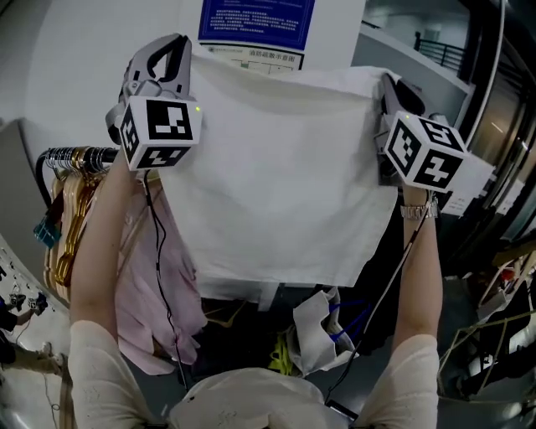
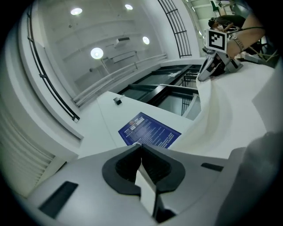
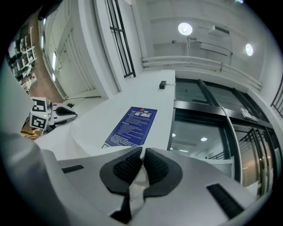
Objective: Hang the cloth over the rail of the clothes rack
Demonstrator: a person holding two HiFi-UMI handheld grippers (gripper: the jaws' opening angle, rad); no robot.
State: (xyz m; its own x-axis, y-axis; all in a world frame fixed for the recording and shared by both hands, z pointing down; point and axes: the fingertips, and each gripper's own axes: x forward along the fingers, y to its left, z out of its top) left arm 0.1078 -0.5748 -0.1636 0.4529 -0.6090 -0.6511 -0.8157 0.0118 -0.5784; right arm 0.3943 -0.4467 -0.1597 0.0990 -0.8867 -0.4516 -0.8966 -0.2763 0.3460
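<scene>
A white cloth hangs spread wide between my two raised grippers. My left gripper is shut on its upper left corner. My right gripper is shut on the upper right corner. In the left gripper view the jaws pinch a strip of cloth, and the top edge runs over to the right gripper. In the right gripper view the pads clamp bunched cloth, and the left gripper shows far left. The rack's rail lies low on the left, below my left gripper.
Gold hangers and a pink garment hang from the rail. A blue poster is on the wall behind the cloth. A white bag lies on the floor below. Cables trail down along both forearms.
</scene>
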